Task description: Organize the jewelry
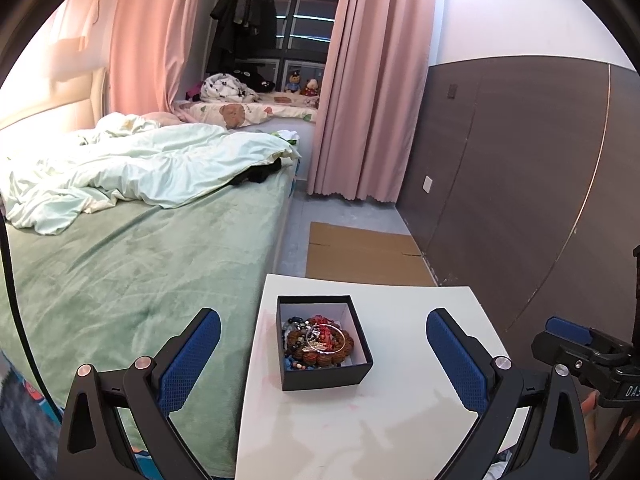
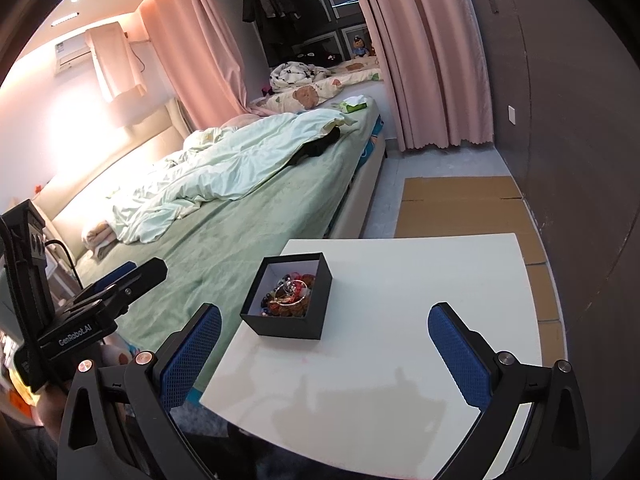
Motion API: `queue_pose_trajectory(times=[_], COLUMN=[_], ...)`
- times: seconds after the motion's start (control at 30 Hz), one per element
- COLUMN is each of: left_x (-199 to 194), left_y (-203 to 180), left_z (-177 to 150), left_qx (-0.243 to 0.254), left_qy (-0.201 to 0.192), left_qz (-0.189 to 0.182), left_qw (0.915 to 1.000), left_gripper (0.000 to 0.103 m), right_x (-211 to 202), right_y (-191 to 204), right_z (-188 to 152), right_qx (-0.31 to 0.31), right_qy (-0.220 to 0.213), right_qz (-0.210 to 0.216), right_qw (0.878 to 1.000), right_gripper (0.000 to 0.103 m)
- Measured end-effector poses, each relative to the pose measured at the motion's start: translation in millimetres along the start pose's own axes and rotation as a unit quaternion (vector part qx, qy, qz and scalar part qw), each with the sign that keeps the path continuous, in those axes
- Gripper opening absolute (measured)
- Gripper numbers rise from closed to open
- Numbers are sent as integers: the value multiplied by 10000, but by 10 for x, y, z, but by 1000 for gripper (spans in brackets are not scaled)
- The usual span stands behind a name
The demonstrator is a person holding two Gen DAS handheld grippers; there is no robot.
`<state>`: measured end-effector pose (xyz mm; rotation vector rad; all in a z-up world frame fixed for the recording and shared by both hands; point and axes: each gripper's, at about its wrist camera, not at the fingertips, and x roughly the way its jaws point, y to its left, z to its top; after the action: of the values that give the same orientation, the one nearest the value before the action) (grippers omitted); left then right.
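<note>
**Both grippers spread wide over the table, jewelry in its box**

In my left wrist view, the green bed (image 1: 132, 264) fills the left half of the frame, with a pale crumpled duvet (image 1: 132, 168) across its upper part. My left gripper (image 1: 323, 354) sits at the bottom centre, its blue pads (image 1: 188, 364) far apart and holding nothing. Between them, in the lower middle of the frame, the small black box (image 1: 326, 374) stands on the white table (image 1: 400, 420), toward the table's left side. Inside it lies a heap of jewelry (image 1: 318, 340): brown bead bracelets, red pieces, dark beads, and a thin silver bangle on top. Above the table a flat sheet of cardboard (image 1: 360, 252) lies on the floor, and pink curtains (image 1: 372, 80) hang in the upper middle. At the lower right edge my right gripper (image 1: 568, 334) shows from the side.

In my right wrist view, my left gripper (image 2: 120, 276) appears at the left edge, over the bed. My right gripper (image 2: 324, 354) at the bottom centre is likewise spread wide and empty. The box (image 2: 292, 314) sits near the table's (image 2: 440, 300) left edge, the jewelry (image 2: 290, 292) still inside it.
</note>
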<state>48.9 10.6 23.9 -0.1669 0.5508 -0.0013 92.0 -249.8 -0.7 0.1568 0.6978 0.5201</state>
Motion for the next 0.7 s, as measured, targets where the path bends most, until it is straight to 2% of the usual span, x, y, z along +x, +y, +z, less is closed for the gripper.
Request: queue_pose_trajectory(times=[0.7], left_x=[5], left_y=[15], left_z=[7], left_qx=[5], left_qy=[5], left_qz=[14], left_qw=[10000], left_gripper=[103], right_x=[41], right_y=[64], right_z=[-42], right_qx=[-58], right_qy=[64], right_qz=[32], right_qw=[10000], right_gripper=[103])
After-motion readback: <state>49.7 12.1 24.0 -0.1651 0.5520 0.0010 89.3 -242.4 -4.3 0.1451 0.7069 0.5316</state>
